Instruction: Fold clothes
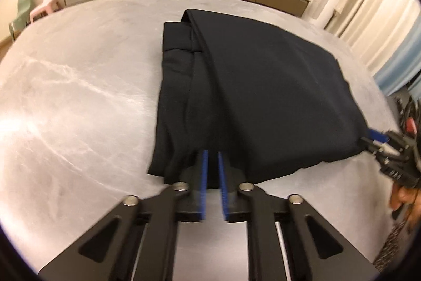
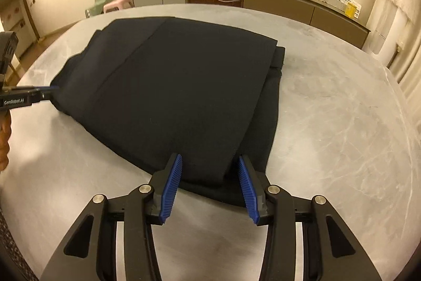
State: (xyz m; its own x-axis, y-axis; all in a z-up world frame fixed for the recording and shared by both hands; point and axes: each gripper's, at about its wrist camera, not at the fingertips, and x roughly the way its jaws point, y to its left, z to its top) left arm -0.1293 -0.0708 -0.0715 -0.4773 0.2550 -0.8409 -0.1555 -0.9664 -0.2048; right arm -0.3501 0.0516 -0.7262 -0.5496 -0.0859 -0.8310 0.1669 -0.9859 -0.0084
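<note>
- Surface [image 2: 329, 102]: grey and wide; it carries the garment at its middle.
- Dark garment [image 2: 184, 86]: already folded in layers; I judge the next fold should lift both near corners level.
- My left claw [image 1: 213, 157]: pressed together, pinching the near hem.
- My right claw [image 2: 210, 165]: spread, straddling the near edge; close it before lifting.
</note>
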